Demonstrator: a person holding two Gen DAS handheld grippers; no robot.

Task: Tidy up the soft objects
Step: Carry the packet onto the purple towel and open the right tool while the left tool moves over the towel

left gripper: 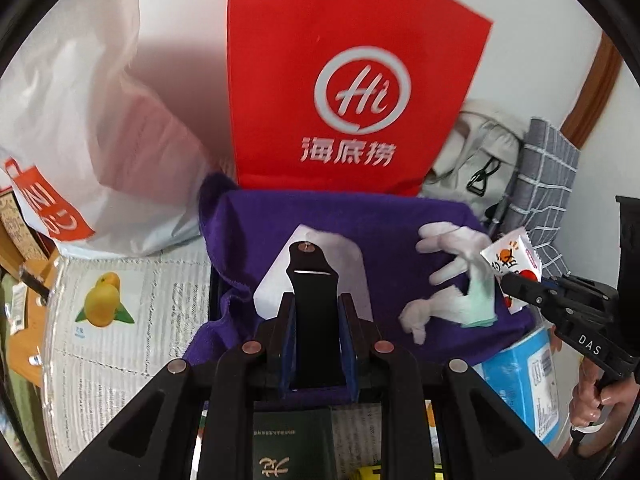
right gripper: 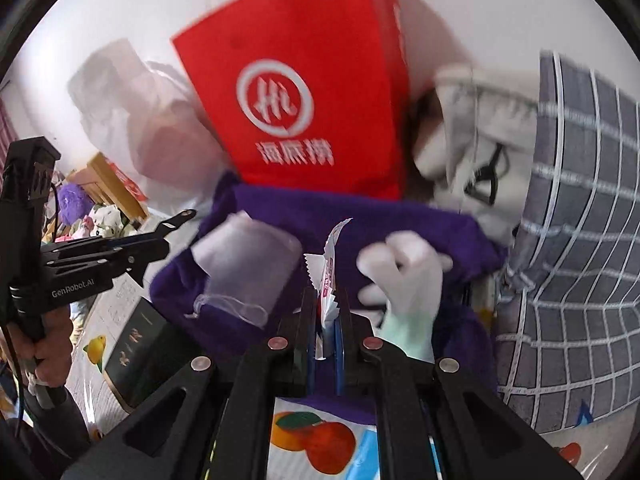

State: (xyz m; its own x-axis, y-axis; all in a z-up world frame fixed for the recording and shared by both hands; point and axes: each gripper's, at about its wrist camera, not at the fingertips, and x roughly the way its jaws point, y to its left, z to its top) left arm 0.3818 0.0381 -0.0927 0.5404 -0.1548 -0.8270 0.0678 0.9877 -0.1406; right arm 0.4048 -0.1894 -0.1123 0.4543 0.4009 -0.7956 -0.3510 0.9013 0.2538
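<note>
The left gripper (left gripper: 316, 276) has its fingers nearly closed on a flat black strap with a slot and a metal stud (left gripper: 310, 268), held over the purple velvety cloth (left gripper: 360, 220) that lines the sorting spot. The right gripper (right gripper: 326, 300) pinches a small white snack sachet with orange print (right gripper: 328, 268) edge-on, so it stays upright for carrying. A white glove with a pale green cuff (left gripper: 452, 256) and what seems a translucent pouch (right gripper: 244, 256) lie on the cloth.

A white knitted glove (left gripper: 448, 256) and a clear plastic pouch (right gripper: 244, 264) lie on a purple cloth (left gripper: 360, 216); a red paper bag (left gripper: 340, 80) stands behind it, the grey checked fabric (left gripper: 548, 184) to the right.
</note>
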